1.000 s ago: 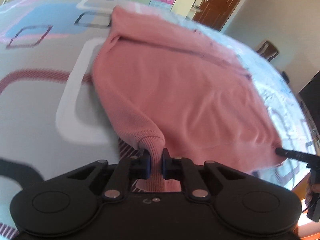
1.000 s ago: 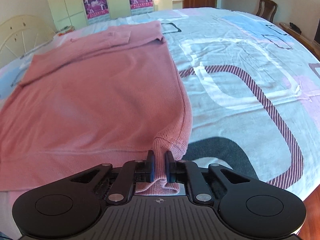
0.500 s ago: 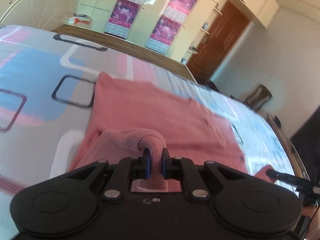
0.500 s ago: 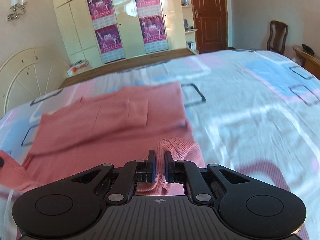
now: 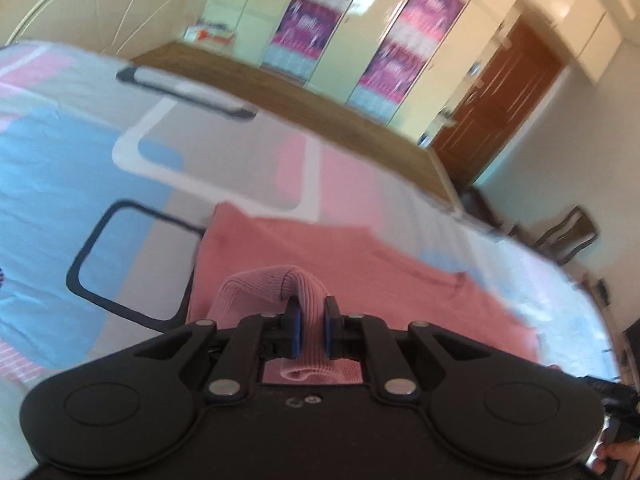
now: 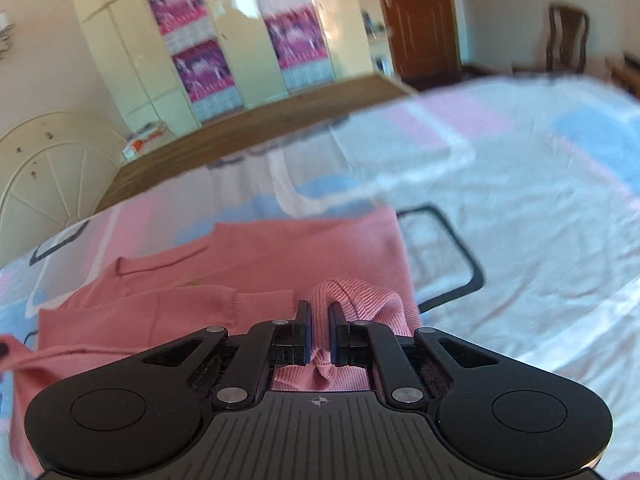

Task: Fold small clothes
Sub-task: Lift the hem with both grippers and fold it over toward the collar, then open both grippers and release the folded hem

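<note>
Fingers, left: your left gripper [image 5: 311, 320] has its 2 blue pads [image 5: 295, 330] pinched tight on a ribbed fold of the pink sweater [image 5: 360, 264], with only the knit between them.
Fingers, right: your right gripper [image 6: 319, 326] is clamped the same way, pads [image 6: 307, 332] pressing a bunched ribbed edge of the pink sweater [image 6: 280, 248] that spills out behind the jaws.
Sweater, held parts: at each gripper the ribbed edge loops up and over the fingertips, lifted off the rest of the garment.
Sweater, rest: the body lies spread flat on the bed ahead of both grippers, its far straight edge towards the wooden bed end; in your right view a sleeve [image 6: 168, 300] lies folded across it, cuff just left of the fingers.
Sweater, far corner: at the left edge of your right view a pink corner rises towards a dark tip [image 6: 3, 350], too blurred to identify.
Bedsheet: the bedsheet [image 6: 540, 220] is pale, with pink and blue blocks and dark rounded outlines; 1 dark outline [image 5: 120, 260] sits just left of the sweater in your left view.
Bed end: a wooden board [image 5: 280, 92] runs along the far side of the sheet.
Room: cream wardrobe doors carry purple posters [image 6: 200, 64]; a brown door [image 6: 416, 12] stands to their right, and a dark chair [image 6: 568, 36] is near it.
Sharpness: both views are smeared.
</note>
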Demonstrator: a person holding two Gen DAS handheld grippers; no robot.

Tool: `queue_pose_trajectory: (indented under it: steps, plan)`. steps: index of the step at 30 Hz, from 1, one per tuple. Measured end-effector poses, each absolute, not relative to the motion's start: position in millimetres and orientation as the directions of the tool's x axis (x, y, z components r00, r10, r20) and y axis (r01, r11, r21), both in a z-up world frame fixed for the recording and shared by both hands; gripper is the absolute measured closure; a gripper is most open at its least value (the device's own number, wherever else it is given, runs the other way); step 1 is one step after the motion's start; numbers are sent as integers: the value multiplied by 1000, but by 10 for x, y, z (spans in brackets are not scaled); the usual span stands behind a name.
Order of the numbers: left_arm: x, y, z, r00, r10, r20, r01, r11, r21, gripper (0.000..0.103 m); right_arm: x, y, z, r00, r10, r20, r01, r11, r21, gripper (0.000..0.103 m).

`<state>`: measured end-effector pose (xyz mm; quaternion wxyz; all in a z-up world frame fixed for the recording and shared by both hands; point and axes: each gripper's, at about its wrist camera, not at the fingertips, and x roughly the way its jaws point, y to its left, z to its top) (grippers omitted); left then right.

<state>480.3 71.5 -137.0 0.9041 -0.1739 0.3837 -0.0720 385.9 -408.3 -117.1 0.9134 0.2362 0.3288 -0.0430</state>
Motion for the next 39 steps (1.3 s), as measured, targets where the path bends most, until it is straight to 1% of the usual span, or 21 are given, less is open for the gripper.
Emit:
queue_pose_trajectory:
  steps: [1, 3, 4, 5, 6, 7, 8, 9, 10, 11, 15, 20, 22, 26, 31, 33, 35, 36, 37, 39]
  plan:
    - [4859, 693, -1448, 679, -250, -690, -10, 937, -349, 92, 3947, -4113, -1241, 766, 94, -635, 236, 879, 415, 95]
    - [4928, 669, -1569, 655, -222, -722, -23, 950, -313, 76, 4041, -4162, -1324, 754, 95, -649, 249, 874, 417, 95]
    - [4939, 673, -1598, 652, -210, -728, -26, 954, -299, 72, 4059, -4187, -1325, 758, 98, -645, 242, 876, 418, 95]
    - [4938, 681, -1606, 650, -202, -733, -24, 958, -286, 56, 4069, -4209, -1315, 762, 105, -639, 232, 877, 420, 94]
    - [4927, 695, -1597, 651, -198, -733, -22, 960, -279, 32, 4075, -4231, -1292, 765, 105, -636, 223, 882, 414, 93]
    - [4900, 731, -1569, 663, -195, -723, -23, 960, -280, 23, 4073, -4246, -1258, 769, 103, -630, 211, 891, 403, 87]
    - [4880, 765, -1536, 678, -197, -708, -19, 958, -285, 18, 4088, -4235, -1233, 775, 97, -624, 202, 898, 391, 75]
    - [4877, 782, -1501, 685, -200, -701, -12, 958, -285, 18, 4076, -4262, -1198, 784, 90, -615, 195, 904, 381, 67]
    - [4885, 816, -1469, 687, -206, -697, -4, 958, -287, 18, 4058, -4274, -1168, 792, 82, -604, 192, 907, 375, 51]
    - [4891, 856, -1437, 692, -211, -691, 2, 957, -290, 18, 4035, -4297, -1132, 804, 71, -590, 190, 910, 369, 48]
    - [4941, 889, -1368, 699, -232, -677, 62, 962, -265, 18, 4031, -4340, -1009, 832, 62, -551, 153, 930, 335, 48]
    - [5009, 760, -1413, 674, -305, -673, 148, 948, -281, 18, 4091, -4309, -1024, 843, 86, -531, 108, 940, 324, 48]
    - [5060, 713, -1464, 666, -304, -681, 157, 950, -270, 18, 4144, -4321, -1086, 835, 96, -542, 108, 937, 332, 48]
    - [5250, 641, -1596, 638, -287, -714, 156, 957, -246, 18, 4284, -4299, -1259, 799, 115, -591, 88, 948, 305, 47]
    - [5471, 557, -1727, 619, -262, -740, 175, 965, -195, 23, 4414, -4287, -1400, 782, 119, -611, 68, 960, 273, 47]
    - [5529, 513, -1772, 609, -263, -749, 203, 964, -174, 32, 4470, -4292, -1448, 775, 131, -618, 45, 964, 260, 47]
    - [5565, 468, -1826, 592, -262, -762, 234, 961, -149, 36, 4527, -4290, -1504, 756, 185, -628, -2, 960, 280, 48]
    - [5570, 451, -1841, 591, -261, -764, 246, 959, -138, 37, 4550, -4281, -1527, 747, 207, -632, -23, 958, 286, 48]
    - [5567, 444, -1851, 592, -263, -761, 261, 957, -128, 41, 4557, -4265, -1540, 742, 218, -634, -42, 959, 281, 48]
    - [5562, 443, -1859, 594, -266, -759, 280, 953, -115, 58, 4568, -4222, -1558, 735, 236, -635, -83, 962, 262, 72]
